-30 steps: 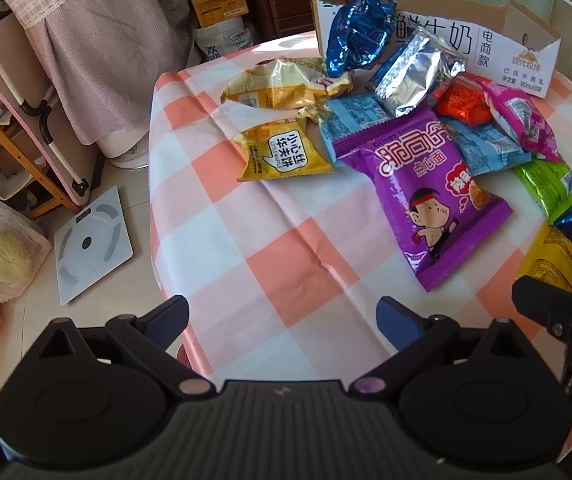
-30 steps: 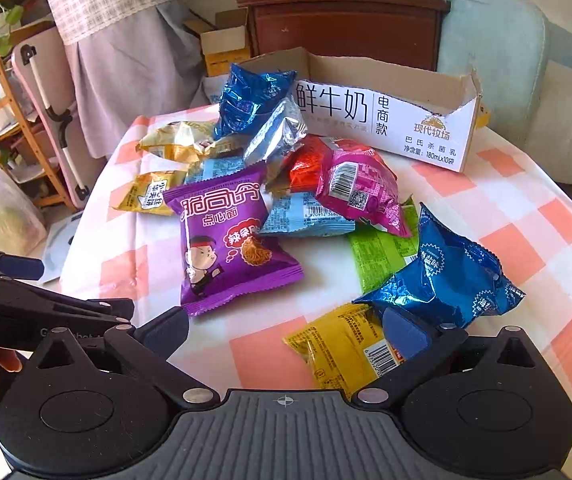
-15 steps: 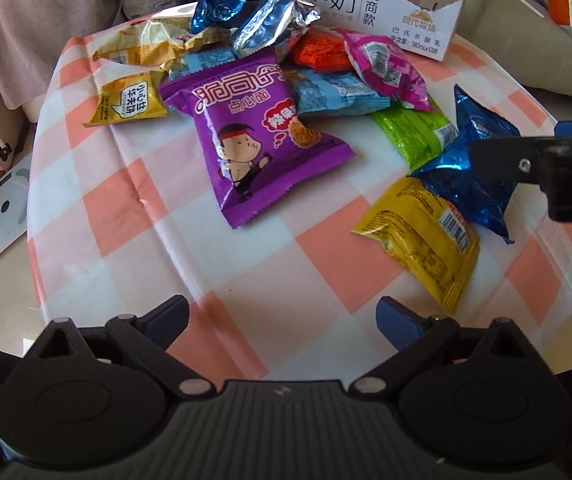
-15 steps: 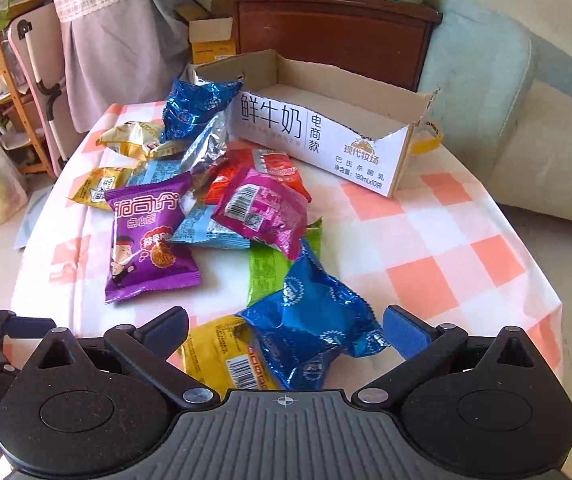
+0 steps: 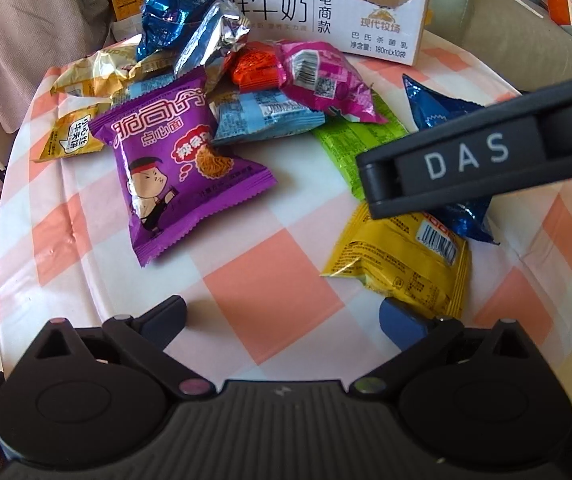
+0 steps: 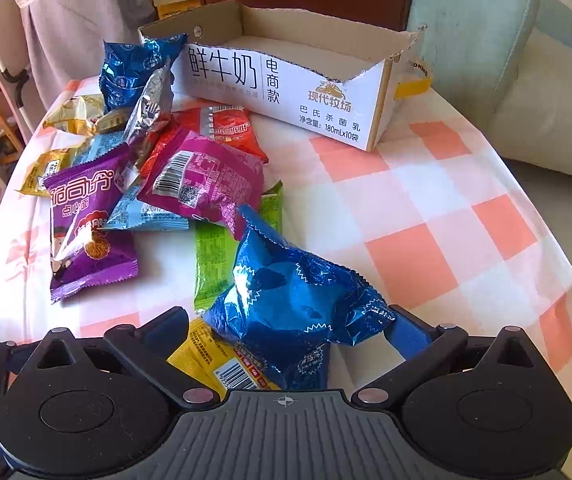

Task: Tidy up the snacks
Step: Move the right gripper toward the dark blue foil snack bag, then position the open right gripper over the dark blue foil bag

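Note:
Several snack packets lie in a pile on the checked table (image 5: 270, 280). An open cardboard milk box (image 6: 286, 76) stands at the back. A purple packet (image 5: 174, 160) lies in front of my left gripper (image 5: 282, 320), which is open and empty above the table's near edge. My right gripper (image 6: 286, 328) is open, with a blue foil packet (image 6: 286, 304) between its fingers and a yellow packet (image 6: 222, 364) under it. In the left wrist view the right gripper's finger (image 5: 466, 160) crosses above the yellow packet (image 5: 406, 260).
A pink packet (image 6: 206, 184), a green packet (image 6: 214, 256), an orange-red packet (image 6: 226, 128), a silver packet (image 5: 210, 44) and a second blue foil packet (image 6: 134, 68) lie in the pile. A sofa cushion (image 6: 546, 120) is to the right.
Both grippers have moved right and closer to the pile. The right gripper has come down around the blue foil packet. The right finger now crosses the left wrist view.

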